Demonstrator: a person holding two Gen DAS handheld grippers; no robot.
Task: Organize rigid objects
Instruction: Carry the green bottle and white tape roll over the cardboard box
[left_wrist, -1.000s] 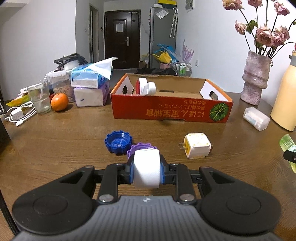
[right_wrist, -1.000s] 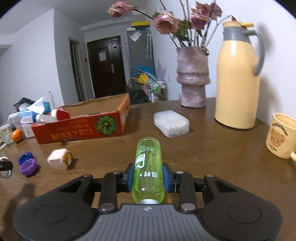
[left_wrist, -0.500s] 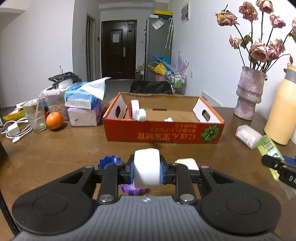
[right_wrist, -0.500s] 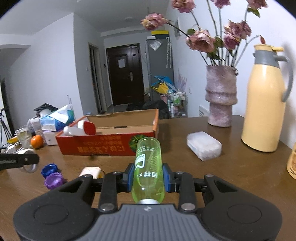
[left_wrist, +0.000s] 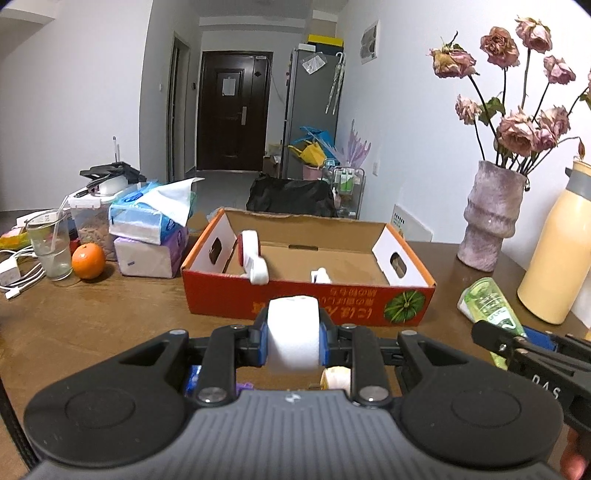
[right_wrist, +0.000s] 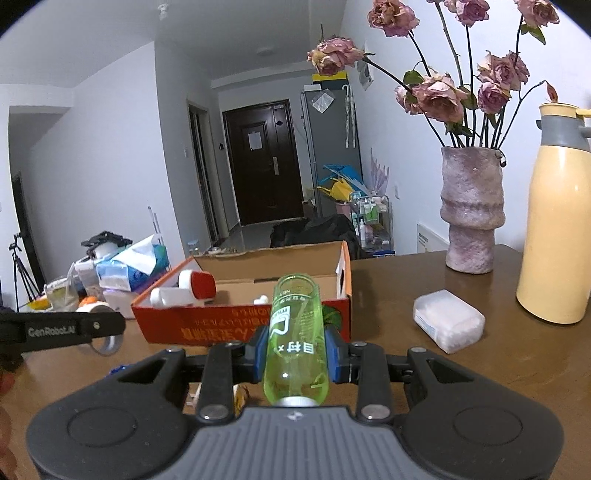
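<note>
My left gripper (left_wrist: 293, 338) is shut on a white roll of tape (left_wrist: 293, 332), held above the table just in front of the orange cardboard box (left_wrist: 306, 301). My right gripper (right_wrist: 297, 350) is shut on a clear green bottle (right_wrist: 295, 332) that points toward the same box (right_wrist: 221, 326). Inside the box lie a white bottle with a red cap (right_wrist: 184, 290) and a small white piece (left_wrist: 320, 276). Under the left gripper a white plug adapter (left_wrist: 335, 377) and a purple cap (left_wrist: 243, 386) show partly on the table. The right gripper's green bottle (left_wrist: 491, 310) appears at the right edge of the left wrist view.
A pink vase of dried roses (right_wrist: 471, 218), a yellow thermos jug (right_wrist: 554, 240) and a clear plastic case (right_wrist: 448, 325) stand right of the box. Left of it are tissue packs (left_wrist: 147, 236), an orange (left_wrist: 88, 260), a glass (left_wrist: 51, 247) and white cables (left_wrist: 14, 273).
Both grippers have risen and moved toward the box, which now looks nearer and shows more of its inside. The caps and adapter have slipped under the left gripper. Both grips are unchanged.
</note>
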